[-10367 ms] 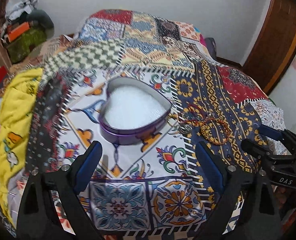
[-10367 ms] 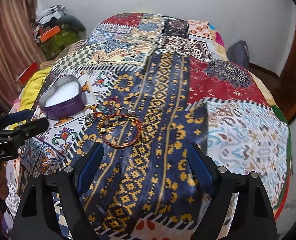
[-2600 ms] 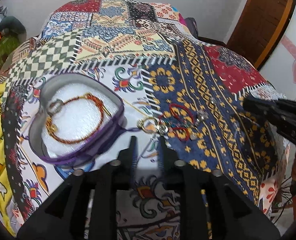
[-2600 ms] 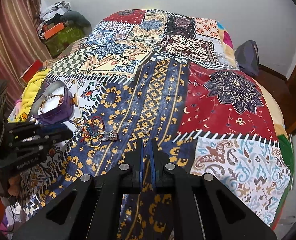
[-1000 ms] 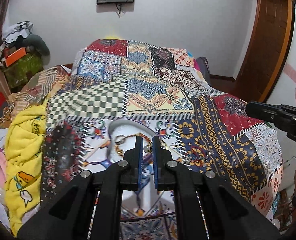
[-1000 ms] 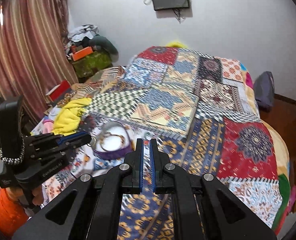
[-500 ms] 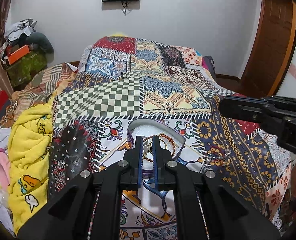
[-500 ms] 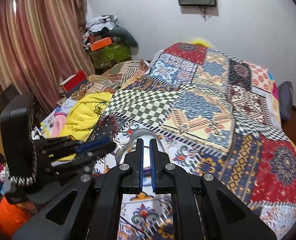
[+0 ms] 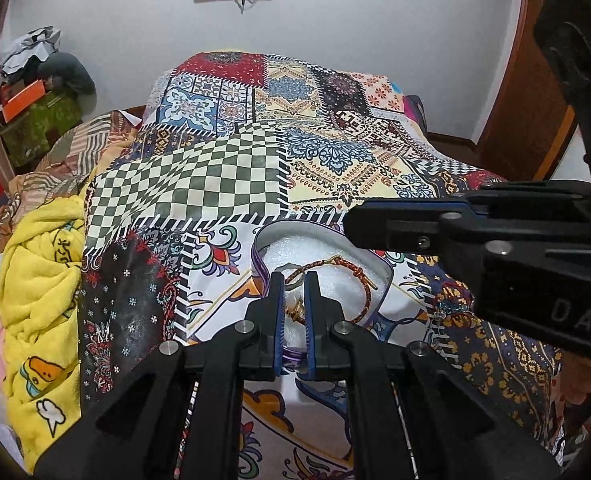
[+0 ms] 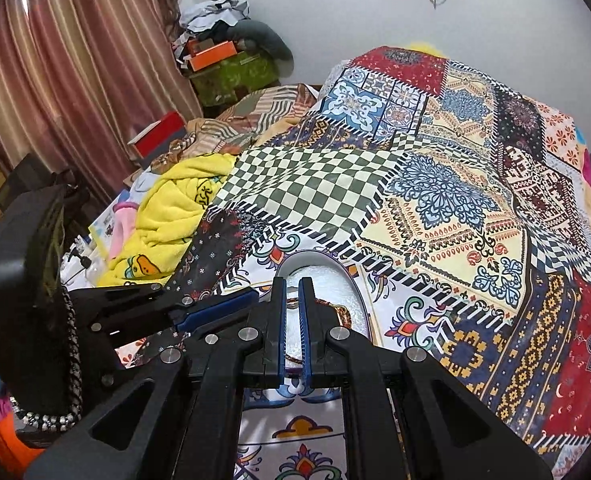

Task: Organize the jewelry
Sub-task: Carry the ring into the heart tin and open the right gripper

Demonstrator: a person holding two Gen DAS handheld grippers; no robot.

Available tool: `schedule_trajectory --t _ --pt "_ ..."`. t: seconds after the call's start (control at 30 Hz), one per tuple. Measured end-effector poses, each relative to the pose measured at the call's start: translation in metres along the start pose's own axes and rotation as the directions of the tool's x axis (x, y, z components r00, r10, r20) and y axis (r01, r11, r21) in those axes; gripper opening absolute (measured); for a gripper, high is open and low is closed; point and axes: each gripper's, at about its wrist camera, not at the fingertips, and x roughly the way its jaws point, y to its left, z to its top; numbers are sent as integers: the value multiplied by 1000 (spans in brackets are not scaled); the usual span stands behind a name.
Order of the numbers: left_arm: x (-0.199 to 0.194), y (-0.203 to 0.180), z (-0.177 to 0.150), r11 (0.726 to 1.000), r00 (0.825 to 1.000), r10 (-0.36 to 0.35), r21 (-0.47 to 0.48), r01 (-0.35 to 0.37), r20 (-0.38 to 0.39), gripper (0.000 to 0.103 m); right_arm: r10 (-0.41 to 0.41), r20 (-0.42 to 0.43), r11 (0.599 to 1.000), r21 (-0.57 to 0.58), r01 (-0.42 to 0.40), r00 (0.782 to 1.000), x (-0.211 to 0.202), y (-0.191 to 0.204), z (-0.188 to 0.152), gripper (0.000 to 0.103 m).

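I'm working over a bed spread with a patchwork quilt [image 9: 231, 184], soft and uneven ground, and that is my first worry: anything I press on here will sink or tilt rather than hold steady. On the quilt sits the heart-shaped tin [image 9: 379, 264], purple-walled with a white foam liner, and it looks light enough to slide or tip if a finger catches its rim. My right gripper [image 10: 292, 292] hangs over the tin with its fingers drawn nearly together and nothing between them that I can see; in the left wrist view its black body crosses just above the tin's right lobe, close enough that a careless dip could knock the wall. My left gripper [image 9: 294, 284] is likewise narrowed to a thin gap, apparently empty, pointing at the tin from the near side, so the two tools crowd the same small space and could collide. Inside the tin lies the red-and-gold cord bracelet [image 9: 335, 266] on the foam, with a small gold piece beside it that I can't identify. More jewelry, a small tangled cluster [image 9: 447, 310], waits on the quilt just right of the tin, partly hidden by the right gripper; I judge its busy background and thin strands make a missed or partial grab likely.
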Motion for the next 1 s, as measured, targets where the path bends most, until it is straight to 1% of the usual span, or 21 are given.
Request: schedule_trajectory --t 0.1,0.2,0.3,0.43,0.47,0.57,0.73,0.77,0.87,0.97,1.0 --pt "0 3 0 1000 1000 2 -4 -2 4 7 7 -18 1000 2 -7 1000 3 -2 2 6" --pt "-1 7 0 1000 1000 -3 -18 3 6 7 15 -32 1000 14 -14 999 2 -6 2 8" --pt "-6 11 1 1000 1000 5 -26 -5 13 7 10 -28 1000 17 -10 1000 0 -9 3 13" --pt "-14 16 3 999 999 21 -32 -20 25 9 -8 -5 1000 22 8 1000 -11 -11 3 22" --pt "-17 17 3 999 999 27 -35 -26 28 11 -12 1 1000 24 12 1000 -14 -12 3 25" --pt "-23 20 4 998 999 35 -44 -33 35 16 -37 22 999 26 36 999 -26 -16 2 31" --pt "-36 23 4 997 997 52 -60 -49 53 24 -72 46 997 41 70 996 -45 -25 -2 31" --pt "-39 24 4 997 997 51 -66 -47 57 28 -83 50 996 45 81 995 -49 -27 -3 31" --pt "-46 24 1 996 997 48 -74 -44 65 38 -130 59 991 50 127 990 -62 -33 -9 31" --pt "-51 19 -5 997 997 49 -60 -46 60 41 -183 62 982 49 180 981 -75 -39 -19 31" --pt "-53 16 -8 998 997 48 -54 -45 53 43 -195 61 980 51 192 979 -78 -40 -21 31"
